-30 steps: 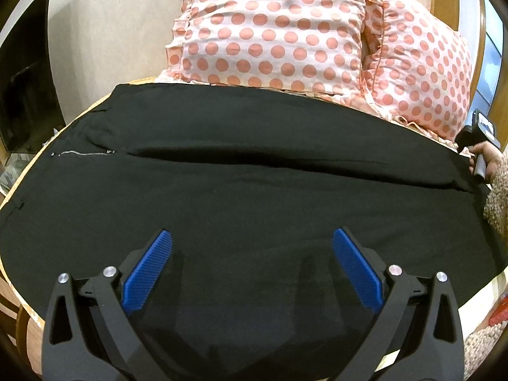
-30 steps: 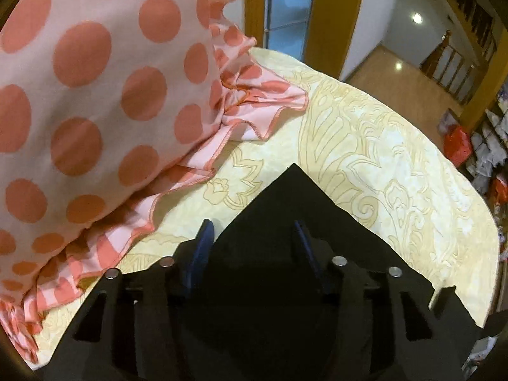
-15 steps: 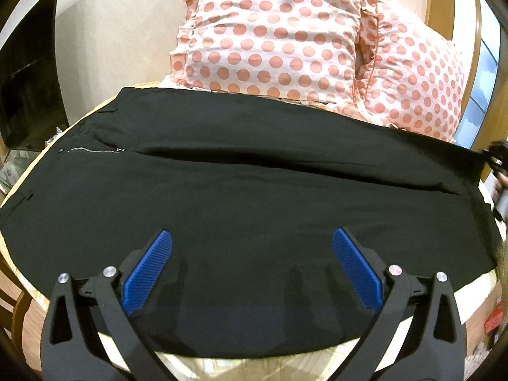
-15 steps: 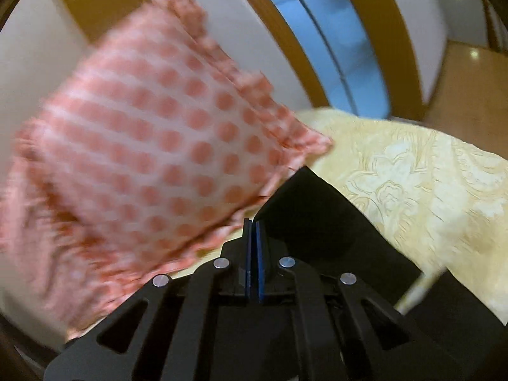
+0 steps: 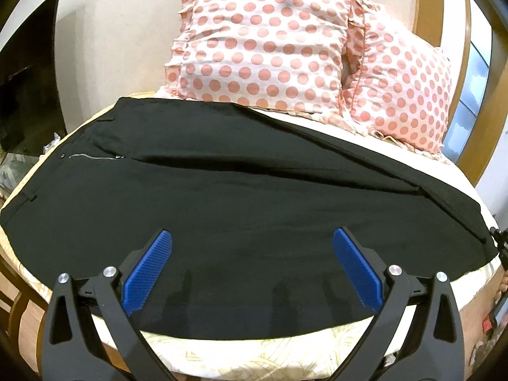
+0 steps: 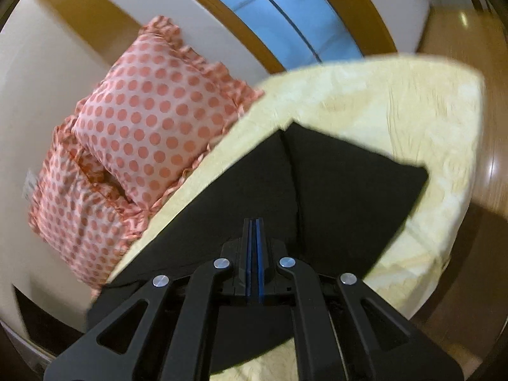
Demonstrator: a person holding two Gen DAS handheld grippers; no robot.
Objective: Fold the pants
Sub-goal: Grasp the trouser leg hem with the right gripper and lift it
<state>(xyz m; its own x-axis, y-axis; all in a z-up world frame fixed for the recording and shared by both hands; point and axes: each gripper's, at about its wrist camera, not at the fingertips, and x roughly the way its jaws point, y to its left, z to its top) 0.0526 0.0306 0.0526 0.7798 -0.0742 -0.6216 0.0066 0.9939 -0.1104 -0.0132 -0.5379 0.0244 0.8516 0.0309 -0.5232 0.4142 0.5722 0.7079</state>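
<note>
Black pants [image 5: 241,197] lie spread flat across the bed, waistband and zipper at the left, leg ends at the right. My left gripper [image 5: 252,263] is open, its blue pads wide apart above the near edge of the pants, holding nothing. In the right wrist view the pants' leg ends [image 6: 333,187] lie on the yellow sheet. My right gripper [image 6: 254,231] is shut above them, pads pressed together; no cloth shows between them.
Two pink polka-dot pillows [image 5: 273,44] lean against the wall behind the pants; they also show in the right wrist view [image 6: 152,120]. The yellow patterned bedsheet [image 6: 397,108] reaches the bed's edge. A dark screen [image 5: 28,95] stands at the left. Wooden door frame [image 6: 285,22] behind.
My right gripper has shut and pulled back and up from the leg ends. My left gripper has drawn back, so more of the pants and the bed's near edge show.
</note>
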